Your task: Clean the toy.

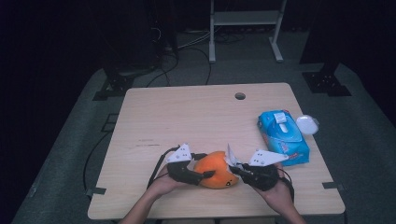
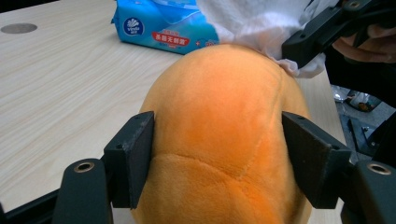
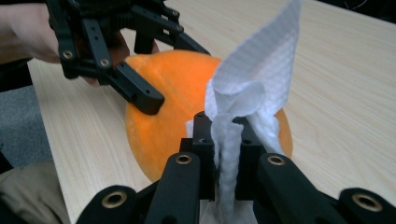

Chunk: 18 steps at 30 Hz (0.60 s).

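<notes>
Near the desk's (image 1: 154, 116) front edge, the left claw (image 1: 198, 175) clamps both jaws against the sides of the orange plush toy (image 1: 215, 170) resting there. The right claw (image 1: 237, 169) pinches a white tissue (image 3: 254, 88) against the toy's top. Farther back, by the right edge, lies a blue wipes pack (image 1: 283, 136).
</notes>
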Motion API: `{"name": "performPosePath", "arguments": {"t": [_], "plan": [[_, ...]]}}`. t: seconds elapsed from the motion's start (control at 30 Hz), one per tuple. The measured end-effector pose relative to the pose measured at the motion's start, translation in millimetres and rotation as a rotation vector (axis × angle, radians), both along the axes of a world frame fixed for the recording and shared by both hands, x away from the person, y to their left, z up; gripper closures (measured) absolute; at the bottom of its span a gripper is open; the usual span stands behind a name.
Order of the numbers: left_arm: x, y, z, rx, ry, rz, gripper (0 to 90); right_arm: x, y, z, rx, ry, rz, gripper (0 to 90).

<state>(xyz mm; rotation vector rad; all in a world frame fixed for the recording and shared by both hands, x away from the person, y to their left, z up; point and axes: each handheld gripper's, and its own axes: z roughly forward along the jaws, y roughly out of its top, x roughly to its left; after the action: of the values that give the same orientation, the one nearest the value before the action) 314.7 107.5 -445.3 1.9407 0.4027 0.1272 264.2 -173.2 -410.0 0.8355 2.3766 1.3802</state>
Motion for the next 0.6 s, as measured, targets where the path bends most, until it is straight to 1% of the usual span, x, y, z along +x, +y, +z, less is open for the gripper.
{"name": "performPosePath", "arguments": {"t": [0.03,0.07,0.1,0.13,0.17,0.23,0.27,0.3,0.33,0.37,0.4,0.43,0.47,0.5,0.53,0.57,0.6], "plan": [[0.4,2.3,-0.6,0.0,0.005,0.006,29.2,2.3,-1.8,-2.1,0.008,0.017,-0.002,82.9],[0.4,2.3,-0.6,0.0,0.005,0.006,29.2,2.3,-1.8,-2.1,0.008,0.017,-0.002,82.9],[0.5,2.6,-0.6,0.001,0.007,0.015,29.1,7.1,-8.1,-6.4,-0.006,0.032,-0.016,83.3],[0.5,2.6,-0.6,0.001,0.007,0.015,29.1,7.1,-8.1,-6.4,-0.006,0.032,-0.016,83.3],[0.2,2.3,-0.6,0.002,0.007,0.017,29.1,8.8,-11.7,-8.6,-0.022,0.035,-0.032,83.3],[-0.9,1.6,-1.0,-0.001,0.005,0.02,29.1,8.4,-20.0,-11.2,-0.035,0.044,-0.067,83.2],[-0.9,1.6,-1.0,-0.001,0.005,0.02,29.0,8.4,-20.0,-11.2,-0.035,0.044,-0.067,83.2],[-0.6,1.5,-1.8,-0.006,0.003,0.024,29.1,6.3,-19.1,-7.5,-0.002,0.035,-0.064,83.2],[-0.6,1.5,-1.8,-0.006,0.003,0.024,29.1,6.3,-19.1,-7.5,-0.002,0.035,-0.064,83.2],[-0.4,1.2,-1.8,-0.004,-0.001,0.027,29.1,3.9,-12.5,-1.3,0.015,0.021,-0.041,81.9],[-0.4,1.2,-1.8,-0.004,-0.001,0.027,29.0,3.9,-12.5,-1.3,0.015,0.021,-0.041,81.9],[-0.4,2.0,-1.7,-0.001,-0.004,0.029,29.0,3.0,-5.1,1.0,0.005,0.005,-0.019,81.5],[-0.4,2.0,-1.7,-0.001,-0.004,0.029,29.0,3.0,-5.1,1.0,0.005,0.005,-0.019,81.5],[0.0,2.7,-2.0,-0.003,-0.006,0.027,29.0,2.9,-2.7,0.1,-0.012,0.004,-0.016,81.9],[0.0,2.9,-2.5,-0.006,-0.006,0.025,28.9,3.7,-2.7,-1.8,-0.016,0.009,-0.016,82.6],[-0.4,1.7,-2.6,-0.007,-0.004,0.027,28.9,7.0,-7.5,-6.0,-0.007,0.039,-0.023,83.6],[-0.2,0.9,-2.6,-0.008,-0.005,0.027,28.9,8.6,-10.8,-7.8,-0.015,0.047,-0.032,83.7]]}}
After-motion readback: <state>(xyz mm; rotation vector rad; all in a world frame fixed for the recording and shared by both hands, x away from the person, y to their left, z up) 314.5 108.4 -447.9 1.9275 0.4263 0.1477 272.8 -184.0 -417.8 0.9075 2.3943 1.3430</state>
